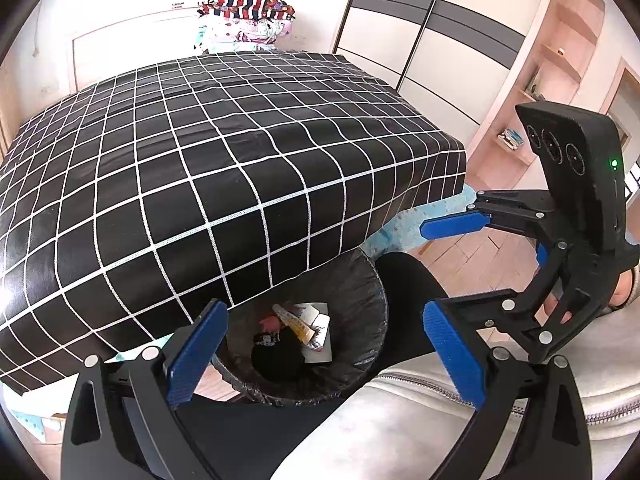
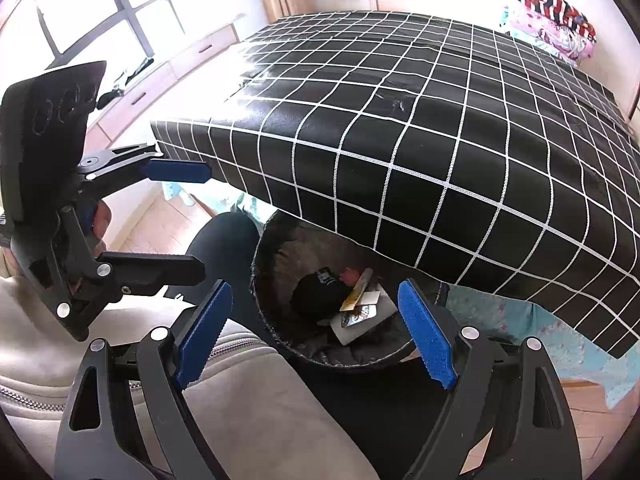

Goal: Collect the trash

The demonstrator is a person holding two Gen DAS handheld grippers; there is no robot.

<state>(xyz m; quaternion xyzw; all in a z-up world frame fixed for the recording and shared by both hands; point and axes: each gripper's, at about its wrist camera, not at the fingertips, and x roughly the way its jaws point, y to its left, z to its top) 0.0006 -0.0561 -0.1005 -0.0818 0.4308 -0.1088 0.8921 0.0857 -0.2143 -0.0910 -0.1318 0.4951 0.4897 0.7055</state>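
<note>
From the left wrist camera, the left gripper (image 1: pixel 324 356) is seen with its blue fingers (image 1: pixel 198 354) spread wide and nothing held between them. Just past them, a round trash bin (image 1: pixel 360 292) lined with a black bag is seen, partly tucked under the edge of a black cloth with white squares (image 1: pixel 208 152). Inside the bin, a black lump (image 1: pixel 276 356), a yellow and white wrapper (image 1: pixel 298 324), white paper (image 1: pixel 320 344) and a small red bit (image 1: pixel 269 323) are seen, piled together. Only in this view, a tall white wardrobe (image 1: pixel 432 32) and pink shelves (image 1: pixel 560 60) are shown, and the right gripper (image 1: pixel 440 264) is seen off to the right, also wide open and empty. From the right wrist camera, the right gripper (image 2: pixel 316 332) is seen again with its blue fingers (image 2: pixel 426 336) far apart, holding nothing. The same trash bin (image 2: pixel 276 264) is seen right in front, with the black lump (image 2: pixel 320 292), the wrapper (image 2: pixel 358 290) and the paper (image 2: pixel 360 326) inside. Only here, a big window (image 2: pixel 100 4) and a row of low drawers (image 2: pixel 160 80) are shown. The left gripper (image 2: pixel 192 220) is seen at the left, open too. A striped pile of bedding (image 2: pixel 548 0) is seen at the far end.
</note>
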